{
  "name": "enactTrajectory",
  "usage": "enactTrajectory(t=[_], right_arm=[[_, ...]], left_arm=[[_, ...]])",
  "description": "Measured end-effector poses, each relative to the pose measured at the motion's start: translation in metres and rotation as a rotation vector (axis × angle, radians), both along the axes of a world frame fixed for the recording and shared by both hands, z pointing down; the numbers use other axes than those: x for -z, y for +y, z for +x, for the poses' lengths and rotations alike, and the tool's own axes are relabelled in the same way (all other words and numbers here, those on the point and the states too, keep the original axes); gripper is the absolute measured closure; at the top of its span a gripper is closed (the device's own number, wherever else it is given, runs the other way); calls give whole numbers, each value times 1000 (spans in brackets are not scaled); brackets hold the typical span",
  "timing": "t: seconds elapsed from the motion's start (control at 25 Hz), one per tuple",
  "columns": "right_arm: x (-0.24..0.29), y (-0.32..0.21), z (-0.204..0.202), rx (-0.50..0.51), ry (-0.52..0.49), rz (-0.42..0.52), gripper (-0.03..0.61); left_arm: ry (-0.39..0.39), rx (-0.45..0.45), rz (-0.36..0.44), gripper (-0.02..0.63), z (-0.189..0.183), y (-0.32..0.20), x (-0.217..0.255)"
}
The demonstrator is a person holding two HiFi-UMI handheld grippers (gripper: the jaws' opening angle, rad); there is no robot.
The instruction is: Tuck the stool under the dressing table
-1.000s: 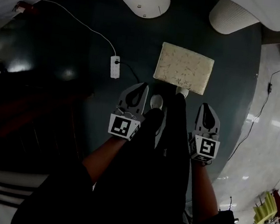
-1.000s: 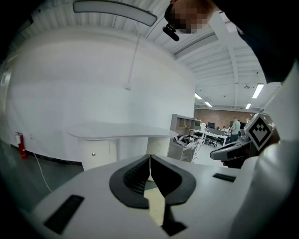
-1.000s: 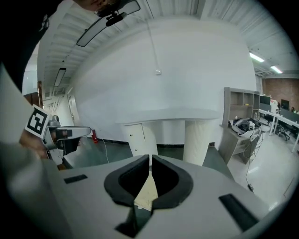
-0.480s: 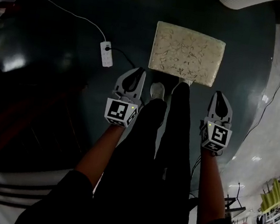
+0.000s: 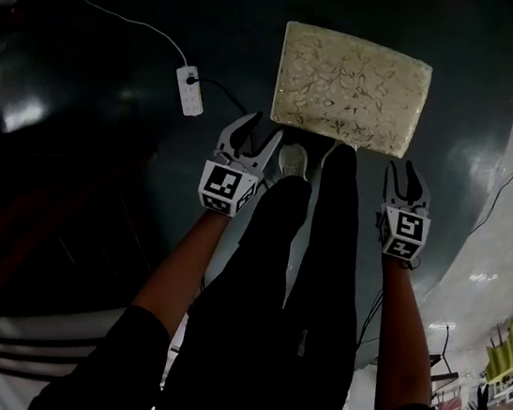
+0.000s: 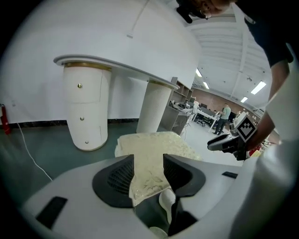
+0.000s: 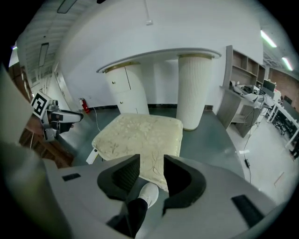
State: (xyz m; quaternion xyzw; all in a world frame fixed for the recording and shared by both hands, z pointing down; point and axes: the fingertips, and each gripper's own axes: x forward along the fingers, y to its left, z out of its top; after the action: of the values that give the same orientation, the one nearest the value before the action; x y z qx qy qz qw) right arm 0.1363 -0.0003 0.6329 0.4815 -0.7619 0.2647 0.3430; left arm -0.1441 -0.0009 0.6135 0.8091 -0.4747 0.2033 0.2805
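Now the cream, floral-patterned cushioned stool (image 5: 351, 88) stands on the dark teal floor (image 5: 119, 38), out in front of the white curved dressing table (image 7: 159, 56) and just ahead of the person's white shoe (image 5: 292, 160). The left gripper (image 5: 255, 135) and right gripper (image 5: 405, 171) hover near its two near corners. Both pairs of jaws have just been opening and stand apart, gripping nothing.

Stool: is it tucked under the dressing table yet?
No, the stool stands on open floor in front of the dressing table, not beneath its top.
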Motion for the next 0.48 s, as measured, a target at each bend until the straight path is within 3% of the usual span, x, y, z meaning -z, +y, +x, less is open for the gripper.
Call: enactTrajectory(t=[0.24,0.48], right_arm=[[-90,20,24,75,45,-110,350],[-98,20,34,61,24,-93,334]], left_arm=[[-41,-88,-138,391,17,16,-94],[-114,-134,-193,379,11,24,-120]])
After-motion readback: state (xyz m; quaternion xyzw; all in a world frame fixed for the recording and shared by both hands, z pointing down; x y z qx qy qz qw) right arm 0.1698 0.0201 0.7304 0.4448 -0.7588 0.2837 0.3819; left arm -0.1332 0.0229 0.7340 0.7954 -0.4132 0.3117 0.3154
